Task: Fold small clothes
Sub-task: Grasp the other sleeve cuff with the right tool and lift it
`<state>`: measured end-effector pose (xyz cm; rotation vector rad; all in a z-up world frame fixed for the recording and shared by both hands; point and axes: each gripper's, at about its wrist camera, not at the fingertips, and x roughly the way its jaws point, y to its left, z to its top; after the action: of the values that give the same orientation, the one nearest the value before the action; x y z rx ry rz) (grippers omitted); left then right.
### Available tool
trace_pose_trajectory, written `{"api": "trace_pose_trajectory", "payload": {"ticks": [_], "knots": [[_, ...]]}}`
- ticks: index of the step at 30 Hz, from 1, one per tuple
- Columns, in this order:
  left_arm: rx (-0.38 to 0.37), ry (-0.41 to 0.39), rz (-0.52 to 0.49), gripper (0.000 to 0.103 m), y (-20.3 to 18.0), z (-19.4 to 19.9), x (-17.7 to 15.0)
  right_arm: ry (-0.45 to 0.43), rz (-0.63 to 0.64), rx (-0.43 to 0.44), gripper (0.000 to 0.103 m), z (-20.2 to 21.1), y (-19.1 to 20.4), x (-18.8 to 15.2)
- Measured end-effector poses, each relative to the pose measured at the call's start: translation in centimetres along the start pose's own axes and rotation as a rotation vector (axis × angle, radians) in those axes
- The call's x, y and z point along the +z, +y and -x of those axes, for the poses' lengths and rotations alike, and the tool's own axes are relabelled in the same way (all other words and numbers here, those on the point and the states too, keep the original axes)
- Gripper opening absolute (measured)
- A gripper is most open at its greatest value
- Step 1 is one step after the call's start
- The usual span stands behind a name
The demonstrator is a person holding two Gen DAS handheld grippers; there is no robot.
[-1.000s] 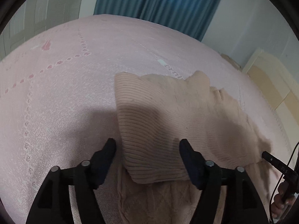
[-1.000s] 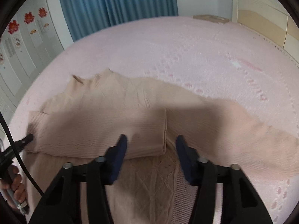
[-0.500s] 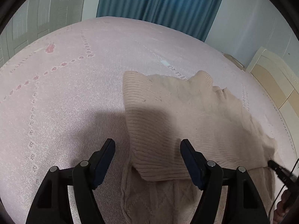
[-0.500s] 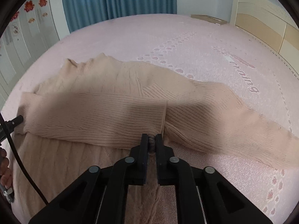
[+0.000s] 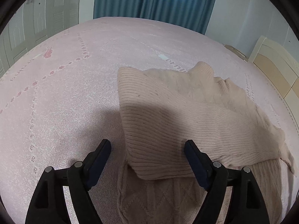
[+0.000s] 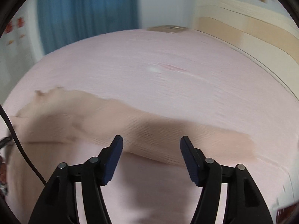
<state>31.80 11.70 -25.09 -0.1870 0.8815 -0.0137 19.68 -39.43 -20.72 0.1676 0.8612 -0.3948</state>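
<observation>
Motion blur smears the sweater (image 6: 112, 123) under the right claw (image 6: 151, 157), just sprung apart and empty, like the left claw (image 5: 147, 160).

A bed covered by a pink knitted bedspread (image 5: 78, 100) was found to occupy most of both views; darker pink motifs and rows of small eyelets were noted across it. A blue curtain (image 5: 155, 1) was seen hanging in folds behind the bed's far edge. To its left, pale panelled wardrobe doors (image 5: 37, 22) carrying small stickers were recorded. A plain light wall (image 5: 241, 16) was observed to the curtain's right. A cream and tan headboard (image 6: 248, 29) was noted at the right. The right wrist view was blurred. A soft shadow was cast across the bedspread.
</observation>
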Motion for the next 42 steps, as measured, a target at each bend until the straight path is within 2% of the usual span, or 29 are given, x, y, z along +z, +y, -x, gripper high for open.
{"api": "trace_pose_trajectory", "payload": {"ticks": [2, 4, 7, 9, 13, 18, 19, 21, 22, 25, 28, 33, 36, 40, 42], "knots": [[0.003, 0.0, -0.003, 0.081, -0.1, 0.0, 0.0, 0.054, -0.096, -0.035, 0.065, -0.8, -4.7, -1.7], [0.013, 0.0, -0.009, 0.081, -0.2, 0.0, 0.0, 0.101, -0.2, -0.011, 0.065, -1.7, -8.4, -3.2], [0.028, -0.001, -0.018, 0.081, -0.5, -0.1, -0.1, 0.108, -0.304, 0.049, 0.065, -2.8, -11.5, -4.0], [0.033, 0.0, -0.019, 0.082, -0.6, -0.1, -0.1, 0.078, -0.321, 0.054, 0.066, -3.1, -12.1, -3.7], [0.027, 0.001, -0.014, 0.082, -0.4, -0.2, -0.1, 0.078, -0.37, 0.062, 0.073, -4.8, -12.5, -2.7], [0.033, 0.002, -0.017, 0.083, -0.5, -0.1, -0.1, 0.064, -0.421, 0.051, 0.074, -6.1, -13.5, -1.4], [0.033, 0.001, -0.017, 0.083, -0.5, -0.1, -0.2, 0.062, -0.421, 0.043, 0.066, -6.3, -13.5, -1.1], [0.038, 0.0, -0.014, 0.083, -0.5, -0.1, -0.2, 0.065, -0.403, 0.031, 0.019, -6.5, -13.7, -0.5], [0.039, -0.001, -0.013, 0.083, -0.5, 0.0, -0.2, 0.072, -0.401, 0.055, 0.01, -6.8, -13.8, -0.1], [0.039, -0.011, 0.009, 0.083, -0.1, 0.4, -0.3, 0.057, -0.415, 0.044, 0.01, -5.6, -13.8, 0.5], [0.011, -0.024, 0.083, 0.083, 1.2, 1.1, -0.5, 0.008, -0.354, 0.02, 0.01, -2.2, -11.6, 2.3], [-0.074, -0.031, 0.308, 0.083, 5.0, 3.2, -0.9, -0.097, -0.218, 0.019, 0.01, 4.2, -5.6, 6.3], [-0.076, -0.031, 0.348, 0.083, 7.0, 5.1, -0.7, -0.147, -0.156, 0.035, 0.01, 7.4, -0.7, 8.3], [-0.104, -0.129, 0.381, 0.083, 10.3, 8.3, -0.7, -0.199, -0.088, 0.105, 0.01, 11.6, 8.4, 10.7], [-0.114, -0.145, 0.396, 0.083, 11.7, 8.9, -0.6, -0.212, -0.04, 0.14, 0.01, 12.8, 12.9, 11.3]]}}
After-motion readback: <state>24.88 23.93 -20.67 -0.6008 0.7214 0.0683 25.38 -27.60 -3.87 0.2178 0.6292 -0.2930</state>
